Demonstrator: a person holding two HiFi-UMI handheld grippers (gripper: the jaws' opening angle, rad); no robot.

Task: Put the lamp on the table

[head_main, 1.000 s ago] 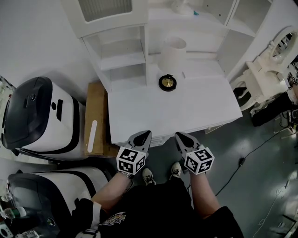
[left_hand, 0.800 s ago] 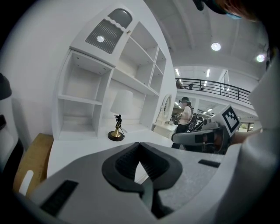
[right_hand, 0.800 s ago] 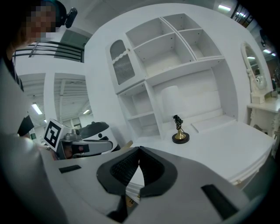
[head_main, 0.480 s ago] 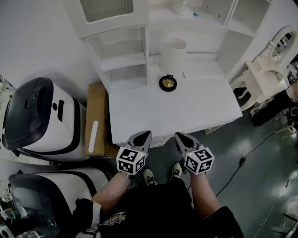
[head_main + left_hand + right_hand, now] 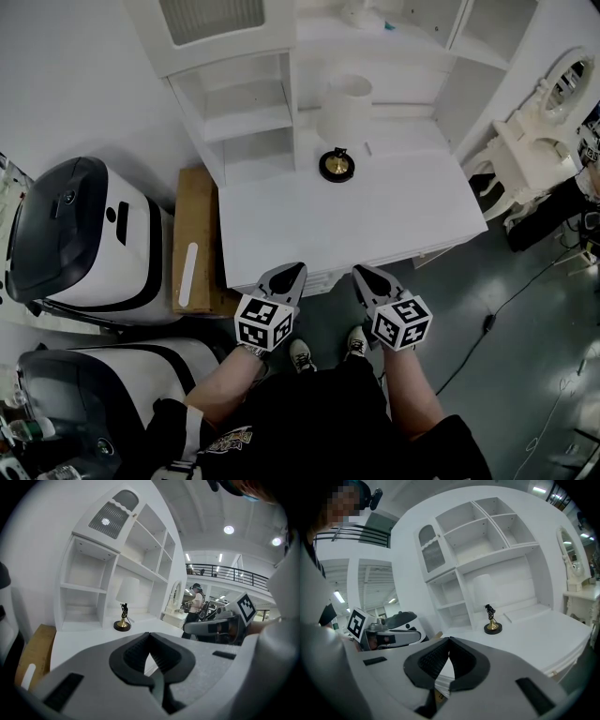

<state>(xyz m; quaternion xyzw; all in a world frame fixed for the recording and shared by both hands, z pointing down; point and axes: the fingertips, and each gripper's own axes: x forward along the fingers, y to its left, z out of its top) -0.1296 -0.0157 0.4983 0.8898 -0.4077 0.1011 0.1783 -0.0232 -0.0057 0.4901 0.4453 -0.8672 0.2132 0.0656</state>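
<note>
The lamp has a white shade point(image 5: 345, 108) and a round brass base point(image 5: 337, 166). It stands upright on the white desk point(image 5: 375, 225), near the shelf unit at the back. In the left gripper view the lamp point(image 5: 123, 620) is far ahead; in the right gripper view its base point(image 5: 492, 628) sits to the right of centre. My left gripper point(image 5: 291, 275) and right gripper point(image 5: 364, 275) hover side by side at the desk's front edge, well short of the lamp. Both are shut, with nothing between the jaws.
A white shelf unit point(image 5: 239, 122) rises behind the desk. Two black-and-white machines point(image 5: 84, 234) and a cardboard box point(image 5: 192, 234) stand on the left. A white chair point(image 5: 530, 150) and floor cables point(image 5: 497, 309) are on the right. A person point(image 5: 194, 603) stands far off.
</note>
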